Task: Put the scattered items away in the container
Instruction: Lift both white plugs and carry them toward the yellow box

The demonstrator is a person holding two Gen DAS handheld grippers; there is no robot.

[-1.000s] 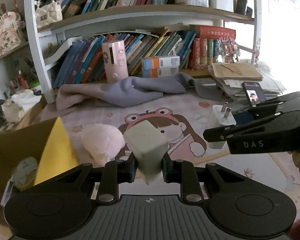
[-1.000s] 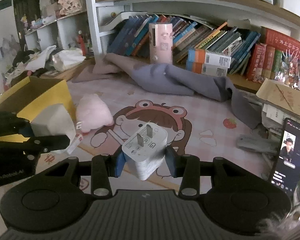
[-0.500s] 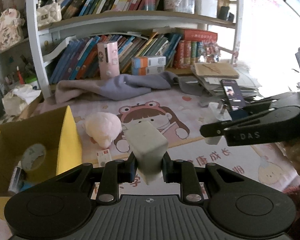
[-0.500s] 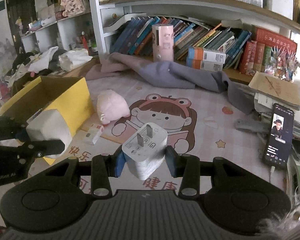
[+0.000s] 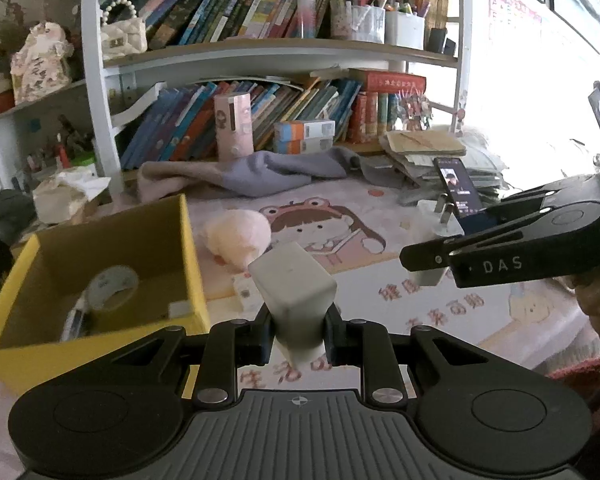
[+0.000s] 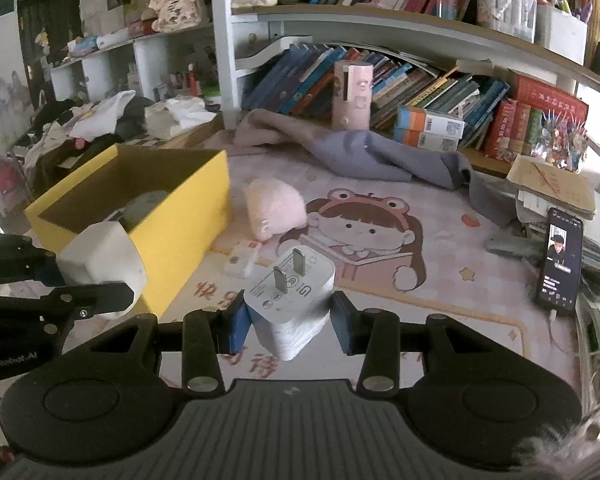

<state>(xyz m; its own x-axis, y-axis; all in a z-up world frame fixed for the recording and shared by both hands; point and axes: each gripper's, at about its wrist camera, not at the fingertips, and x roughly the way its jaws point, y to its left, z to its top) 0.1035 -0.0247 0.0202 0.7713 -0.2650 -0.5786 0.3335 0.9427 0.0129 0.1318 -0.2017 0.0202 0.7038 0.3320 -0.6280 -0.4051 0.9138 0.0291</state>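
In the yellow box [image 5: 100, 292]: tape roll [image 5: 112, 286]. We hold a white block [image 5: 294, 296] in the left gripper [image 5: 298, 338], a charger [image 6: 290, 300] in the right gripper [image 6: 288, 326]. Left, at twelve o'clock: pink plush [image 6: 276, 206], small carton [image 6: 242, 260].

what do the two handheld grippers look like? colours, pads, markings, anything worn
Both are matte black plastic: a ribbed grey-black body, two round side discs, linkage arms with silver screws. The left gripper has black pads; the right gripper has blue pads and white "DAS" lettering on its side. Faint lettering on the left one's side is unreadable. A dark red sleeve shows at the right hand.
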